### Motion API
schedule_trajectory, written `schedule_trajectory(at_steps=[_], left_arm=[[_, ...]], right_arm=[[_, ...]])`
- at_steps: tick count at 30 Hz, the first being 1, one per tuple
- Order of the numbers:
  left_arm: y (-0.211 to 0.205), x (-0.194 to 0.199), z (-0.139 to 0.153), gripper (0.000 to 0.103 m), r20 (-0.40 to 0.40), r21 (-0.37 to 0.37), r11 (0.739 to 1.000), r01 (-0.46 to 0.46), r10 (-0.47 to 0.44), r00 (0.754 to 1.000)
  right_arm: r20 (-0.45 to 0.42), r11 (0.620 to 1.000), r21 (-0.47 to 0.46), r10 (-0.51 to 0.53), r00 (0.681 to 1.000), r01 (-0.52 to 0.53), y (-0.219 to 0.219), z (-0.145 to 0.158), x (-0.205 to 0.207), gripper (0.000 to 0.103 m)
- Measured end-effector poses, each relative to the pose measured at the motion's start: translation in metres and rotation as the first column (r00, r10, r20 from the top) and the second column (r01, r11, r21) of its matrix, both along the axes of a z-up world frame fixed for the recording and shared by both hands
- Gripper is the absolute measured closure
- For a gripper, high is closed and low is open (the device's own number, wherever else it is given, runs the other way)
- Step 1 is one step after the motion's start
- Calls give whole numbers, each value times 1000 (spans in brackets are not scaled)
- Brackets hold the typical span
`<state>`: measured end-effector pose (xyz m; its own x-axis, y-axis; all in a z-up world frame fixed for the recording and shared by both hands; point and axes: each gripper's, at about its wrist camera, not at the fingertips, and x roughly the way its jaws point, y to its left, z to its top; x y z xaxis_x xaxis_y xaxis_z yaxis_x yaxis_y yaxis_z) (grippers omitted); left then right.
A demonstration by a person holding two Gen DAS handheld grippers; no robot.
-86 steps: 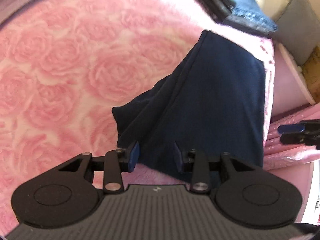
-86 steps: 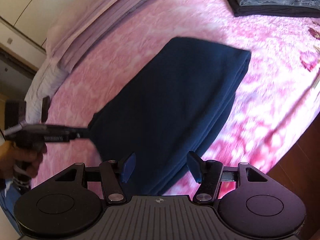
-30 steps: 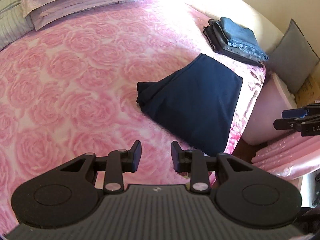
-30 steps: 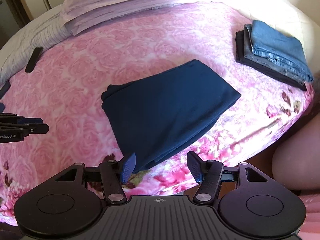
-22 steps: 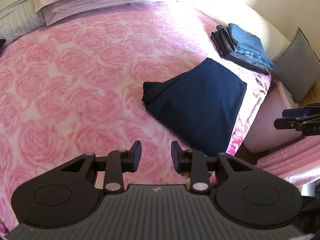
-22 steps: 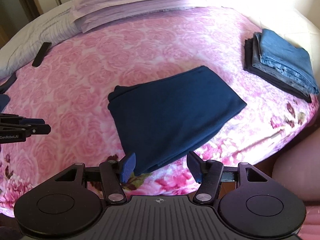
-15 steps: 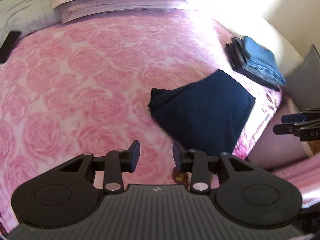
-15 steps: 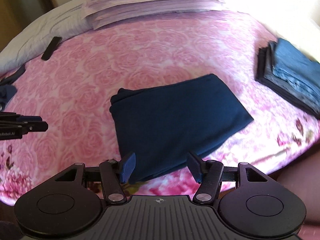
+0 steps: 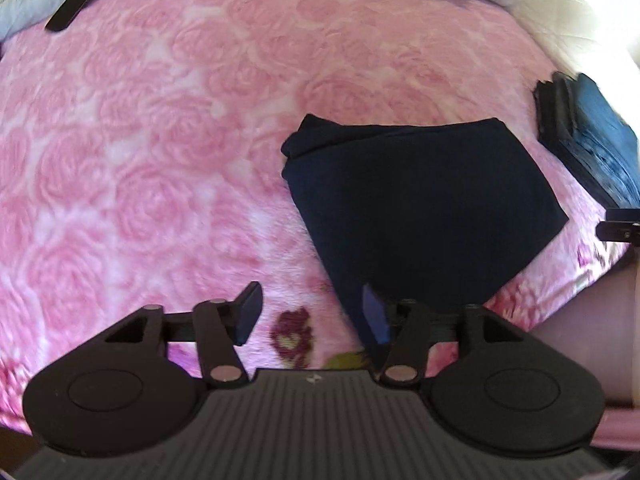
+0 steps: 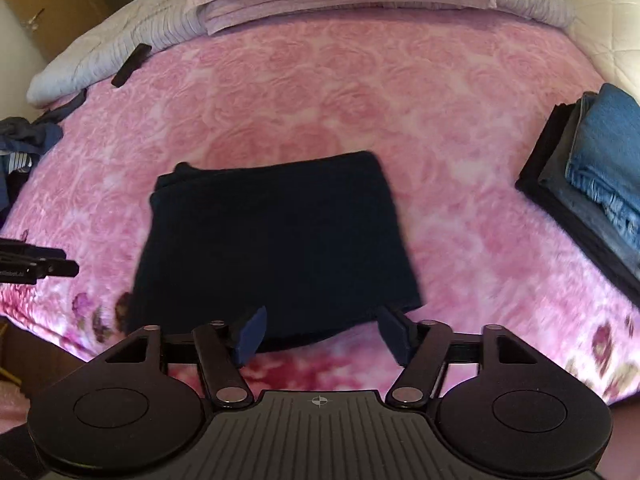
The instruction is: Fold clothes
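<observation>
Navy garment lay folded into a flat rectangle, mid-frame on the pink blanket. Left gripper and right gripper were both wide apart, holding nothing. Folded stack sat at right edge; unfolded clothes at left edge likely remained.

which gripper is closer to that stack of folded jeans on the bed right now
Right. The right gripper hangs over the navy garment's near edge, on the side where the stack of folded jeans lies. The left gripper is at the garment's opposite corner, farther off.
</observation>
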<state>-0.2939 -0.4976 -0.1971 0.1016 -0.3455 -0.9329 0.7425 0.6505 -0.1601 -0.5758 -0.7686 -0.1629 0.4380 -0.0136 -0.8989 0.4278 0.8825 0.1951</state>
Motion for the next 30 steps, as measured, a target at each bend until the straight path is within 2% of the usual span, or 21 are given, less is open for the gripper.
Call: schedule_trajectory(at_steps=[2, 7, 12, 15, 17, 19, 21, 23, 24, 26, 28, 29, 30], left_arm=[[-12, 4, -5, 47, -5, 1, 1000, -27, 27, 1000], [-40, 33, -31, 45, -53, -39, 995, -92, 90, 995], [-59, 64, -75, 44, -113, -52, 994, -98, 91, 989], [-64, 80, -99, 39, -185, -59, 991, -120, 107, 977], [-64, 88, -113, 39, -259, -66, 987, -148, 126, 958], [-64, 91, -119, 38, -279, -77, 985, -155, 128, 952], [-63, 92, -121, 38, -287, -86, 984, -156, 125, 950], [-64, 92, -120, 43, -295, -98, 983, -157, 122, 948], [-64, 92, -119, 59, -299, -108, 982, -153, 114, 947], [-70, 88, -117, 61, -291, -107, 984, -141, 105, 951], [-78, 88, -112, 73, -270, -114, 987, -115, 81, 959], [-84, 90, -108, 77, -258, -123, 987, -99, 65, 964], [-89, 91, -105, 83, -247, -130, 988, -83, 49, 968]], right_arm=[[8, 1000, 11, 0, 1000, 0, -23, -5, 0, 23], [28, 997, 68, 24, 999, -26, -70, -27, 23, 23], [59, 989, 113, 85, 995, -92, -103, -61, 61, 23], [62, 975, 191, 100, 993, -110, -119, -89, 80, 23], [52, 963, 249, 95, 994, -105, -130, -109, 88, 22], [39, 948, 301, 94, 995, -101, -139, -128, 92, 22], [46, 930, 359, 69, 997, -81, -148, -142, 95, 14], [57, 903, 424, 50, 997, -70, -156, -153, 94, 14], [63, 891, 450, 41, 997, -65, -159, -157, 95, 14], [70, 868, 493, 25, 997, -57, -162, -163, 97, 15], [65, 853, 519, 16, 998, -47, -163, -166, 100, 15], [60, 852, 522, 16, 998, -45, -163, -165, 101, 28], [54, 850, 526, 15, 998, -41, -163, -165, 103, 30]])
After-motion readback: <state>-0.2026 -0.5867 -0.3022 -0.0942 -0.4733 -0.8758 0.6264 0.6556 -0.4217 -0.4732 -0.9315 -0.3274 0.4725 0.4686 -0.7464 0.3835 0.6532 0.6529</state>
